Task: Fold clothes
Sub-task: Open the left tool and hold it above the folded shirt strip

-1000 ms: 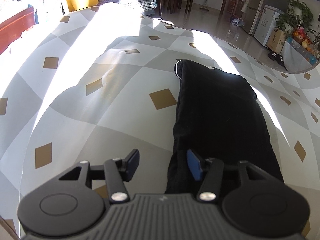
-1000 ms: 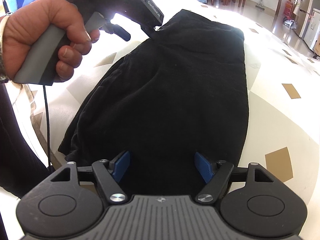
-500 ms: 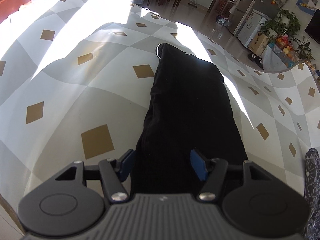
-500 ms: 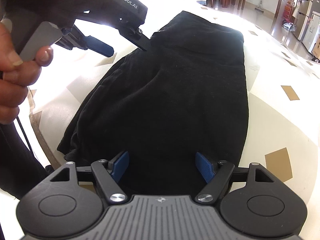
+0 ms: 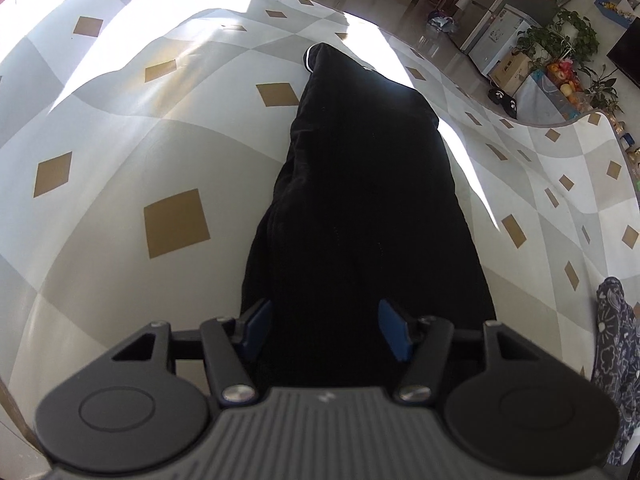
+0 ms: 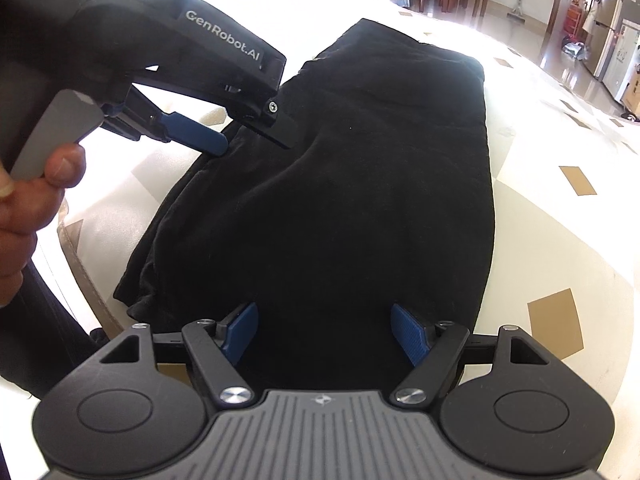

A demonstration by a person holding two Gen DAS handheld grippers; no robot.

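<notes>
A long black garment (image 5: 360, 208) lies flat on the checked cover, running away from me in the left wrist view, with a white-trimmed end (image 5: 310, 56) at the far tip. My left gripper (image 5: 326, 330) is open just above its near part, blue pads on either side of the cloth. In the right wrist view the same garment (image 6: 340, 200) fills the middle. My right gripper (image 6: 324, 330) is open over its near edge. The left gripper (image 6: 256, 136) shows there too, open over the garment's left edge, held by a hand (image 6: 28, 208).
The cover (image 5: 120, 152) has grey and white checks with tan diamonds and spreads wide to the left and right. Beyond its far edge are a fridge (image 5: 496, 12), plants and boxes (image 5: 552, 68). A patterned dark cloth (image 5: 616, 360) sits at the right edge.
My left gripper has swung right from the garment's left edge to sit centred over it, and has come nearer to my right gripper. The right gripper has barely moved.
</notes>
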